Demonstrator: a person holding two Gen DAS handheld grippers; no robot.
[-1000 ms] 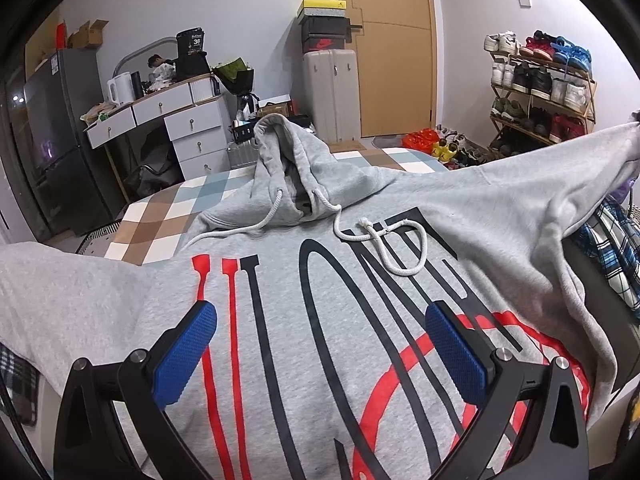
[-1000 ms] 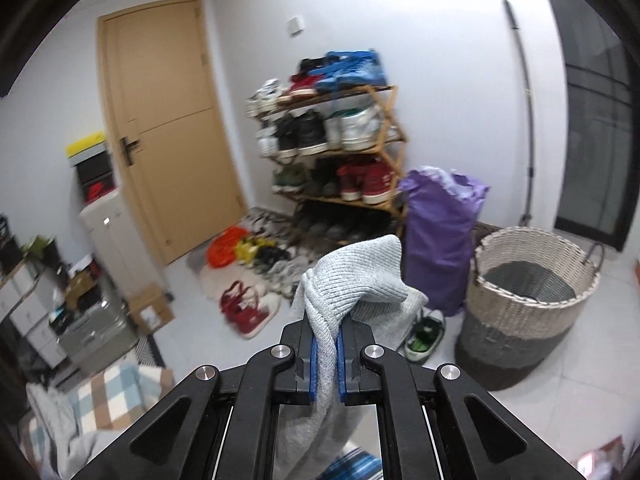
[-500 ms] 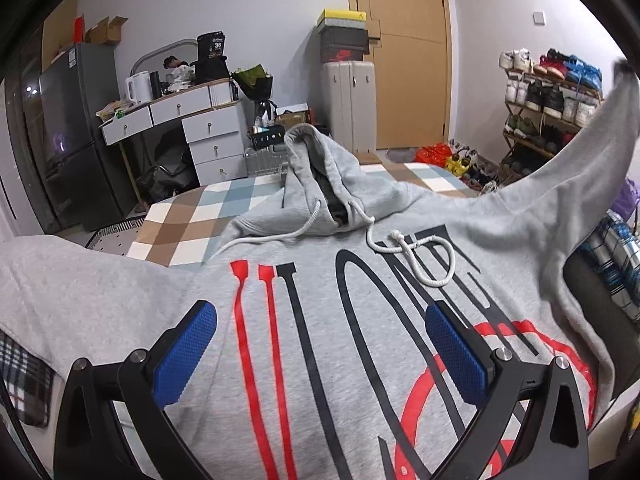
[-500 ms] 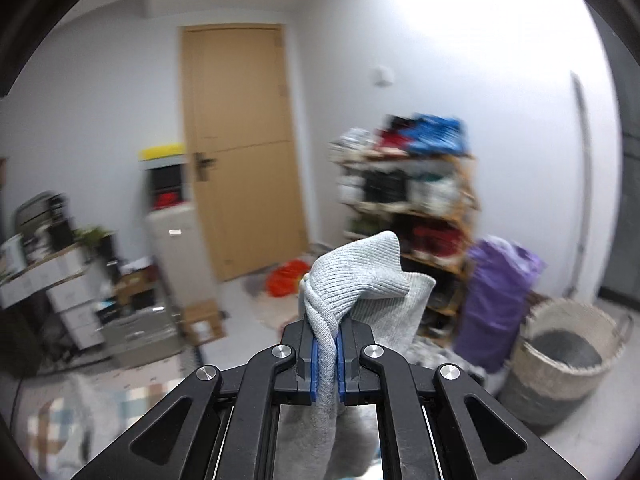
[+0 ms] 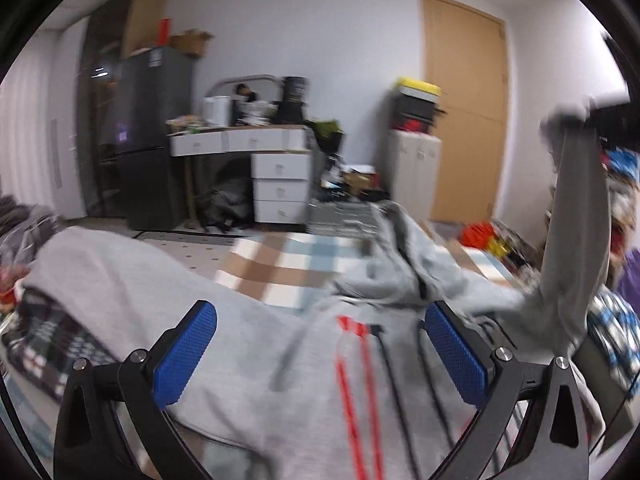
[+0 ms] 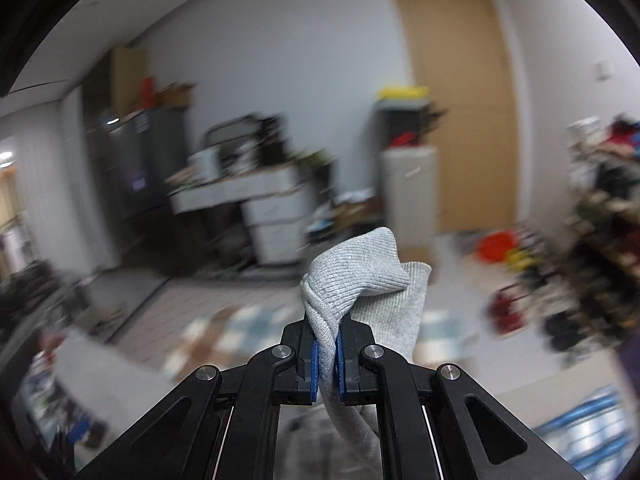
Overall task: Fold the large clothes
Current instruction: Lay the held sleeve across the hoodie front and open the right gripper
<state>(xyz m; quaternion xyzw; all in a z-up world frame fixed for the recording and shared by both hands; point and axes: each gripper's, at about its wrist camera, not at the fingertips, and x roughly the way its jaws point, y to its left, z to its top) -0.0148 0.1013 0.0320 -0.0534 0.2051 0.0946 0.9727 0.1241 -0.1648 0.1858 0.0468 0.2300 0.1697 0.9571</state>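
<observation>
A grey hoodie (image 5: 304, 364) with red and black print lies spread over a checked blanket (image 5: 280, 268), its hood (image 5: 404, 256) bunched toward the far side. My left gripper (image 5: 320, 354) hovers open just above the hoodie's chest, nothing between its blue pads. The hoodie's right sleeve (image 5: 576, 240) is lifted high at the right edge of the left wrist view. My right gripper (image 6: 327, 354) is shut on that sleeve's ribbed cuff (image 6: 360, 276), which sticks up past the fingertips. The left sleeve (image 5: 100, 264) lies flat at the left.
A dark fridge (image 5: 144, 136), a white desk with drawers (image 5: 276, 168) and a wooden door (image 5: 464, 104) stand along the far wall. A shoe rack (image 6: 600, 216) and scattered shoes (image 6: 504, 248) fill the right side. Plaid clothes (image 5: 612, 328) lie at the right.
My right gripper has swung left with the cuff, lifting the sleeve up. The left wrist view has shifted left and rolled; the hoodie now sits lower and to the right.
</observation>
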